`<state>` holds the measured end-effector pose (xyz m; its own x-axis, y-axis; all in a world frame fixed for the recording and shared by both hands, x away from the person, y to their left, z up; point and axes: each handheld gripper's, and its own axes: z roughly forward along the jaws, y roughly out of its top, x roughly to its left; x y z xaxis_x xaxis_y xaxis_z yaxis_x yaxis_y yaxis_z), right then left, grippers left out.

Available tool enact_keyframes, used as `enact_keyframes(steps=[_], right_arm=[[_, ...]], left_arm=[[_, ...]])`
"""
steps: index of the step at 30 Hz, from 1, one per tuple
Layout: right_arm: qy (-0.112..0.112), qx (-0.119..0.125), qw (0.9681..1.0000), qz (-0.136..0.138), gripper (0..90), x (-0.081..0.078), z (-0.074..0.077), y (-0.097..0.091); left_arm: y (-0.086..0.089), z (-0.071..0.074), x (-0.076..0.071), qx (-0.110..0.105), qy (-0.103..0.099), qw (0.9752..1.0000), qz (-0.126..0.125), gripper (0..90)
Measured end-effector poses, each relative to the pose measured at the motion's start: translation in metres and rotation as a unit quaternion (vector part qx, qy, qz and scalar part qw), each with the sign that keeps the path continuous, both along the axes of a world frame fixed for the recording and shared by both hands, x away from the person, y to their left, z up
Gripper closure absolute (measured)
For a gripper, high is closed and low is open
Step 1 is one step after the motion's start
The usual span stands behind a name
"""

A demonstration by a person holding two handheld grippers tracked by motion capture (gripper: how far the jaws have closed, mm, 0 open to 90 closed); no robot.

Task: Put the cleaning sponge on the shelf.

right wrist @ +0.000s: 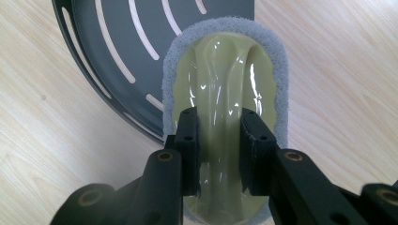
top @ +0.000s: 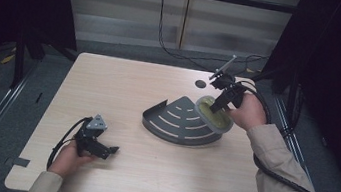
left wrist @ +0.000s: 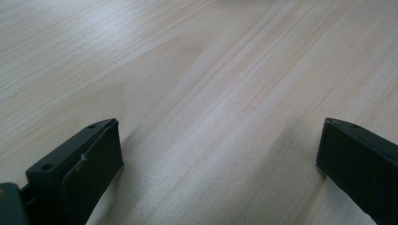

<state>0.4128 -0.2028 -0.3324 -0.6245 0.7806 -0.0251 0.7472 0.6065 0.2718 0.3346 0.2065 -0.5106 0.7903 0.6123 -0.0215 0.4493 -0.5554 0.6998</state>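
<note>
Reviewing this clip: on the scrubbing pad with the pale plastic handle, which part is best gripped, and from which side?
The raised centre ridge of the scrubbing pad, taken from above on its plastic back. The ridge runs lengthwise and is narrow enough to fit between the jaws, and the grey scouring face stays free underneath. The right gripper holds it just so, jaws across the ridge, the pad's far end over the slotted grey tray.

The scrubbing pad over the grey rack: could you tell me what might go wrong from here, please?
1. The right tongs pinch only the scrubbing pad's glossy ridge, so it might slip or twist.
2. The left tongs rest open on the table, away from the slotted rack, so a push could slide it.
</note>
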Motion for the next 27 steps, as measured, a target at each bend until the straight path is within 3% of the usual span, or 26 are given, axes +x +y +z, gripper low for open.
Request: enact_keyframes(steps=[16,27], right_arm=[[0.004,-0.013,0.9997,0.022,72.4,0.019,-0.016,0.006],[0.016,-0.001,0.9998,0.014,72.4,0.027,-0.027,0.007]], left_arm=[[0.0,0.0,0.0,0.0,0.0,1.0,0.0,0.0],[0.0,0.0,0.0,0.0,0.0,1.0,0.0,0.0]])
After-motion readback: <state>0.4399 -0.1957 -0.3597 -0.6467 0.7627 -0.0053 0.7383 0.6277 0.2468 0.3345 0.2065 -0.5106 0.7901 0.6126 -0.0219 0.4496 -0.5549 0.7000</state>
